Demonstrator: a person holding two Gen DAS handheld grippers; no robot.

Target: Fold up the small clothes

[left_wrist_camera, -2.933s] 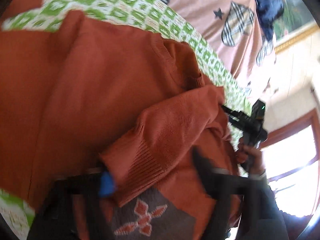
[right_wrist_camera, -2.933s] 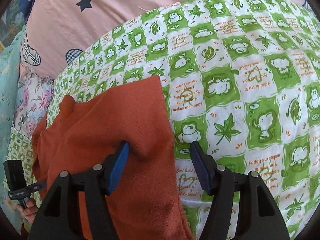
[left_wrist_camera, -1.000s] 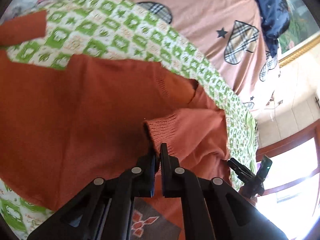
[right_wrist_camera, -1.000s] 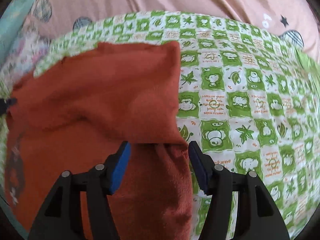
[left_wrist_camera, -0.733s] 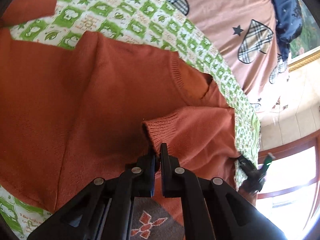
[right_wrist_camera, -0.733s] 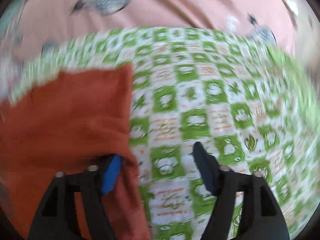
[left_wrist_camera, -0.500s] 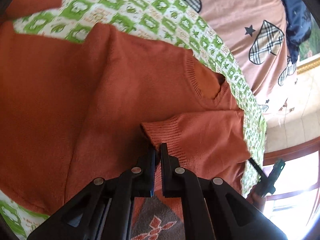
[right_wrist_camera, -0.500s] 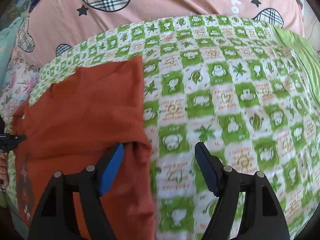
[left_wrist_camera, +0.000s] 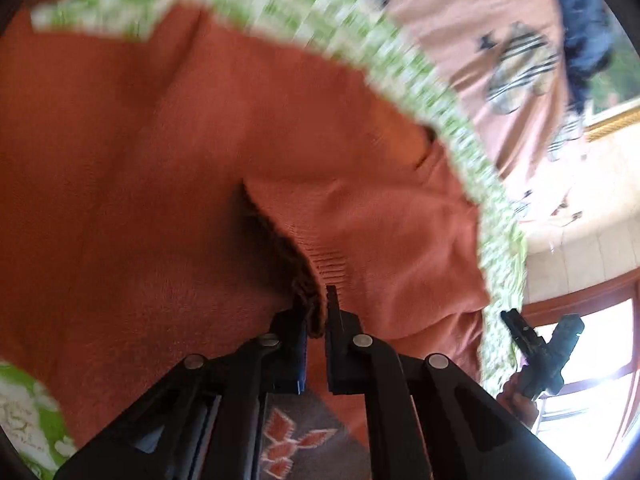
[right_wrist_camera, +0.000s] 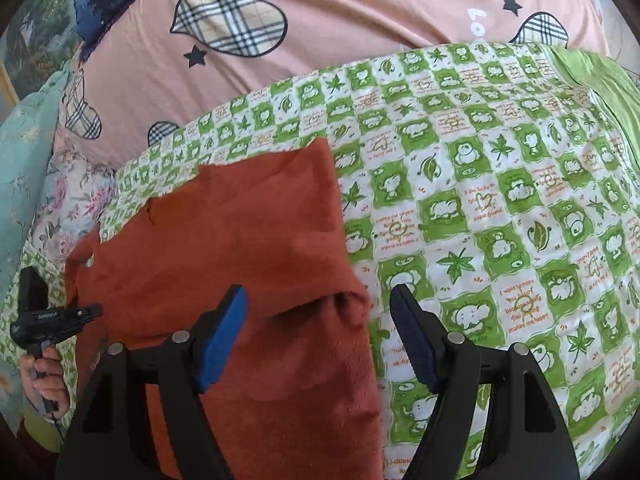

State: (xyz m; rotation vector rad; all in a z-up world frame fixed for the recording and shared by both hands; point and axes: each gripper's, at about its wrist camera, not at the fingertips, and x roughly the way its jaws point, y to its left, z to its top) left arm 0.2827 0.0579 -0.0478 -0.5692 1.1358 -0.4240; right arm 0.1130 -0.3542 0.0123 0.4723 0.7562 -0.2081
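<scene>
Moved: right gripper [right_wrist_camera: 316, 334] now off the sweater [right_wrist_camera: 248, 248]; earlier its jaws straddled a fold, now they hang spread over the sweater's right edge, gripping nothing. Left view is motion-blurred, earlier sharp.
Left jaws: left gripper [left_wrist_camera: 318, 312] clenched on the ribbed cuff [left_wrist_camera: 316, 276] of the sleeve folded across the sweater's body; same pinch as before.
Right jaws: released, blue pads wide apart, cloth below them, no contact visible.
Sweater place: spread flat on the green-and-white checked blanket [right_wrist_camera: 500, 200], neckline [left_wrist_camera: 416, 140] near the blanket's far edge in the left view.
Edges: sweater's straight right side runs just beside the right gripper's left pad; a lumpy fold sits between the pads.
Open room: bare blanket to the right of the sweater, wide; pink bedsheet [right_wrist_camera: 360, 12] with plaid hearts beyond it.
Materials: rust-orange knit, ribbed cuff, grey panel with orange diamond motif [left_wrist_camera: 296, 444] near the left gripper; blanket printed with leaves and cartoon animals, thin quilted look.
Other: a hand [right_wrist_camera: 42, 380] holds the left gripper at the right view's left edge.
</scene>
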